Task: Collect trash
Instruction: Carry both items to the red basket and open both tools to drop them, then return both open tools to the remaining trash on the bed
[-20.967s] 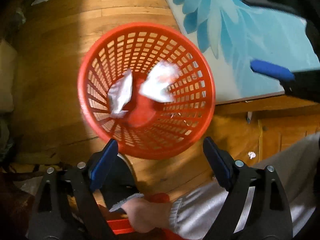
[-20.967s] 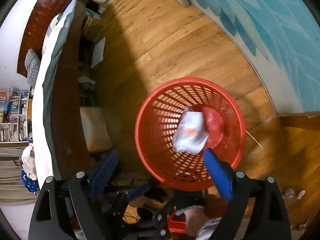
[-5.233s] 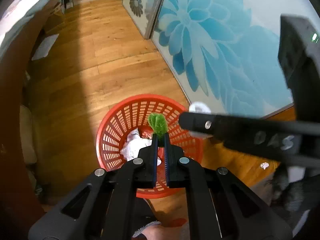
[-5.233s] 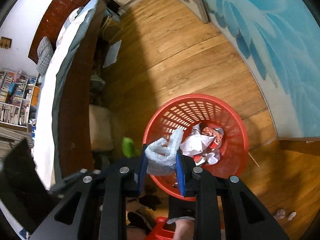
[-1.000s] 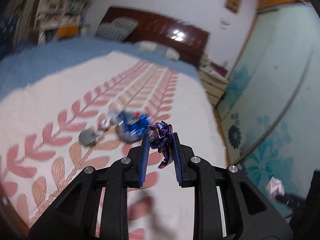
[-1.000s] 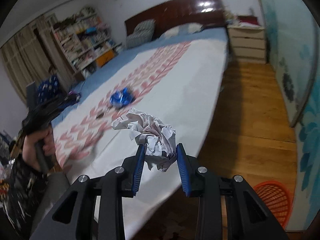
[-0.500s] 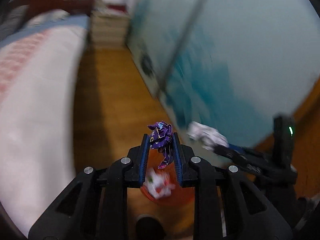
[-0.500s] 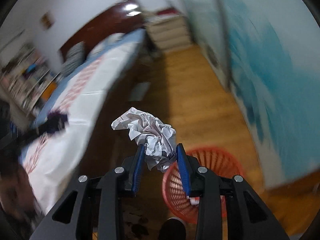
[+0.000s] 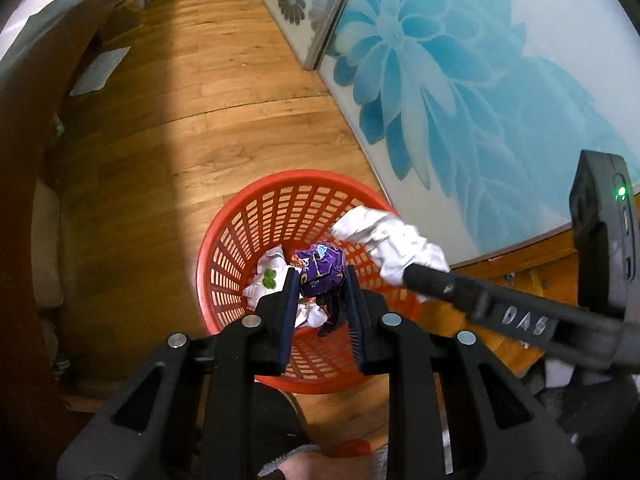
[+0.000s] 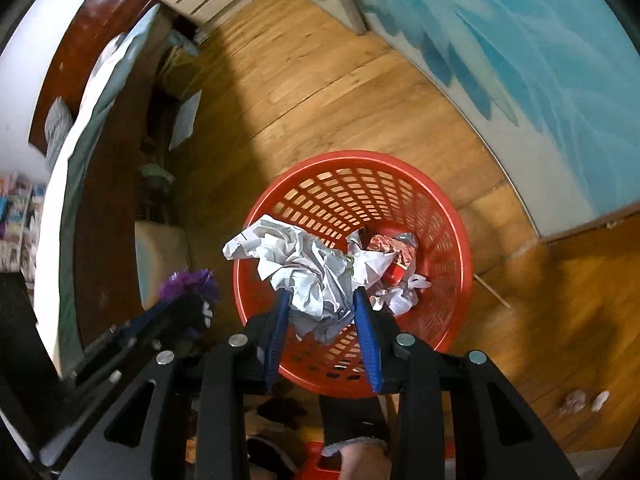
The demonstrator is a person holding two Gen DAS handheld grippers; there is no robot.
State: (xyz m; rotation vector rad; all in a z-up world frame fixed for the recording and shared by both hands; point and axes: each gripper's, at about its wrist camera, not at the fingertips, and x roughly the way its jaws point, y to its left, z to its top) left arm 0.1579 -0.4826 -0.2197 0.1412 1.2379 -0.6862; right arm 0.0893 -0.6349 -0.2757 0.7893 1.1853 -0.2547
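A red mesh basket [image 9: 240, 216] stands on the wooden floor, also in the right wrist view [image 10: 448, 216]. It holds several crumpled wrappers and papers [image 10: 384, 256]. My left gripper [image 9: 322, 280] is shut on a crumpled purple wrapper [image 9: 320, 266] above the basket's near side. My right gripper [image 10: 322, 300] is shut on a crumpled white paper ball [image 10: 304, 268] above the basket's near left rim. The paper ball also shows in the left wrist view [image 9: 392, 236], and the purple wrapper shows in the right wrist view [image 10: 188, 280].
A glass sliding door with a blue flower print [image 9: 460, 80] runs along the right. A bed with a dark wooden frame [image 10: 96, 184] lies to the left. Small paper scraps [image 10: 580, 400] lie on the floor at the right. A person's foot [image 10: 352, 420] is near the basket.
Both grippers have swung from the bed down over the red basket, each still holding its trash. The basket now sits directly under both.
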